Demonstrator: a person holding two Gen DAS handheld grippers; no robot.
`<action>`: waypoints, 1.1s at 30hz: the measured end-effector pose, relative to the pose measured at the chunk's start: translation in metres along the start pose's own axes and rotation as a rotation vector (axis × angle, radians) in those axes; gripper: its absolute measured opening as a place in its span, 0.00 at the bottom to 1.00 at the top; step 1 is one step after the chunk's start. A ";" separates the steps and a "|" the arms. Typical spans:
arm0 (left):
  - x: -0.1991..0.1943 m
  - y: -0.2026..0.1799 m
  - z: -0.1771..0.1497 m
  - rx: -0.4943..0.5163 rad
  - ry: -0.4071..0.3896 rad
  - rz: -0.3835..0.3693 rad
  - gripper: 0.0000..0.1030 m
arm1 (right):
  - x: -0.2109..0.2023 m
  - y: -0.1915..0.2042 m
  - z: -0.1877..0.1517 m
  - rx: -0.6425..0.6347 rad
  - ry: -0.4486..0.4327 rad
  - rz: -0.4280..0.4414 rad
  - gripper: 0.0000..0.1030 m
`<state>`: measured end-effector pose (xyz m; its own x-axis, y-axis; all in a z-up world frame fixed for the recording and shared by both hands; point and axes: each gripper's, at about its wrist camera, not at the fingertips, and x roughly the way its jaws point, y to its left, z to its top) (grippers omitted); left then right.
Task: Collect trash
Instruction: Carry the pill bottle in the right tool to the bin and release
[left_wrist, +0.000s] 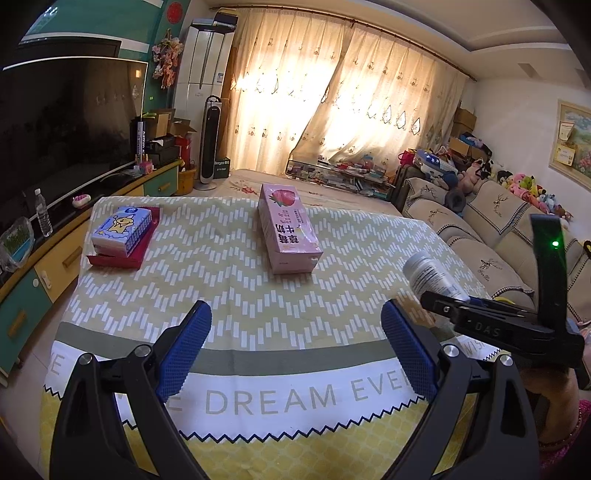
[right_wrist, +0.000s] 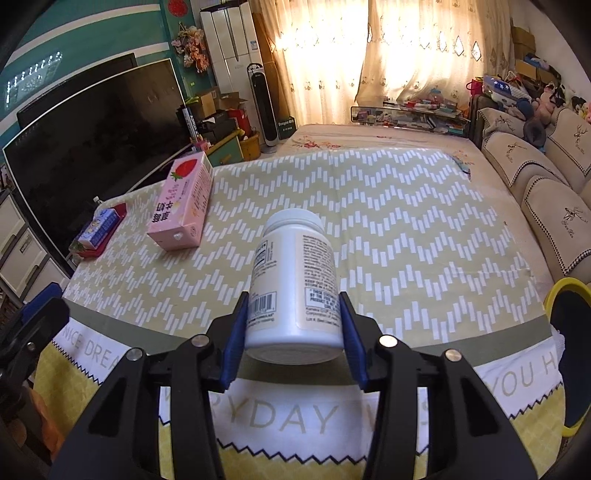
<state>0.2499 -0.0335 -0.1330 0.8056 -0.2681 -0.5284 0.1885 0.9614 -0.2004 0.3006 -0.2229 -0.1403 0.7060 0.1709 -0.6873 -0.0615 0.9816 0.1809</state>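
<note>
Right wrist view: your right gripper (right_wrist: 293, 325) pinches a white bottle (right_wrist: 293, 280) above the tablecloth (right_wrist: 406, 229); your left gripper (left_wrist: 295, 321) stands spread, nothing between.

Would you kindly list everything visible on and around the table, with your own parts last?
bottle: one, white, held tilted above the tablecloth's near edge
milk carton: one, pink, lying mid-table
tissue pack: one, blue and white, on the red tray
red tray: one, far left of the table
tablecloth: one, yellow-green zigzag
television: one, black, left
sofa: one, beige, right
left hand-held gripper: open, empty
right hand-held gripper: shut on the bottle
</note>
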 end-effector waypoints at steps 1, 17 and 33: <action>0.000 0.000 0.000 0.000 0.000 0.000 0.89 | -0.003 -0.001 -0.001 0.004 -0.003 0.005 0.43; 0.000 -0.001 -0.001 0.006 0.007 -0.003 0.89 | -0.082 -0.084 -0.013 0.106 -0.184 -0.114 0.43; 0.009 -0.001 -0.003 0.015 0.029 0.011 0.89 | -0.126 -0.250 -0.037 0.354 -0.274 -0.491 0.43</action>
<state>0.2549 -0.0369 -0.1401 0.7911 -0.2587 -0.5542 0.1883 0.9651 -0.1819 0.2008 -0.4870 -0.1255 0.7495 -0.3631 -0.5535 0.5156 0.8446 0.1441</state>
